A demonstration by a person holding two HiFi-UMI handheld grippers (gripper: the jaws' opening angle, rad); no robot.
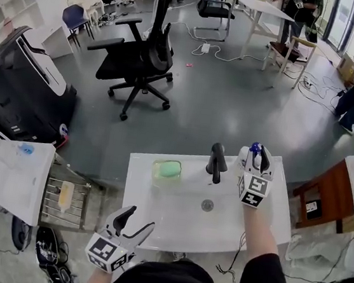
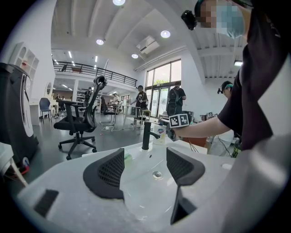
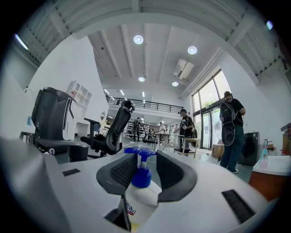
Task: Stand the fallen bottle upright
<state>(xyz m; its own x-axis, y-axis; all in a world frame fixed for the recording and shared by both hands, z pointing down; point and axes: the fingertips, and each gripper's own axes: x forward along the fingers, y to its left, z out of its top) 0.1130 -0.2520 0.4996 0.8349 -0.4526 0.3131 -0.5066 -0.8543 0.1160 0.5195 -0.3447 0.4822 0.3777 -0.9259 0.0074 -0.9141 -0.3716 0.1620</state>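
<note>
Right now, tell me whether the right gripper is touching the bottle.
Touching. The right gripper has the bottle wedged between both pads. The right gripper view shows no gap on either side of the white body.

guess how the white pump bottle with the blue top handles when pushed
Probably tips easily: the white plastic pump bottle with blue pump head looks tall and narrow. Its smooth sides may slip in the right hand-held gripper.
</note>
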